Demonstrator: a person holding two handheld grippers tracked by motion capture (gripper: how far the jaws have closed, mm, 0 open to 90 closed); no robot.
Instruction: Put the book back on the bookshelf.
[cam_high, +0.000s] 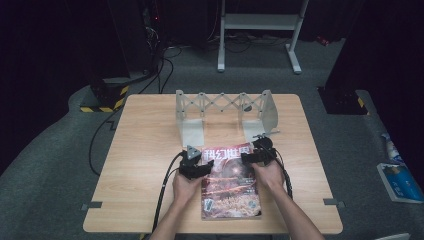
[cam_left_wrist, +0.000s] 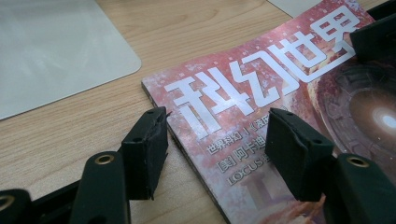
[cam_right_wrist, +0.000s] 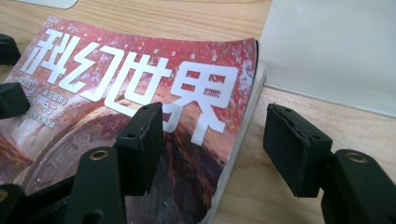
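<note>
A red magazine (cam_high: 230, 182) with white Chinese title lies flat near the table's front edge. My left gripper (cam_high: 196, 167) sits at its top left corner, open, its jaws straddling the magazine's (cam_left_wrist: 261, 102) left edge in the left gripper view (cam_left_wrist: 215, 149). My right gripper (cam_high: 257, 154) is at the top right corner, open as well. In the right gripper view (cam_right_wrist: 212, 149) one jaw is over the cover (cam_right_wrist: 140, 93) and the other over bare wood, with the page edge between them. Nothing is clamped.
A grey expandable book stand (cam_high: 225, 112) with two flat base plates stands just behind the magazine; its plates appear pale in the gripper views (cam_left_wrist: 51, 46) (cam_right_wrist: 336, 51). The wooden table (cam_high: 140, 150) has bare room left and right. Cables and a frame lie on the floor beyond.
</note>
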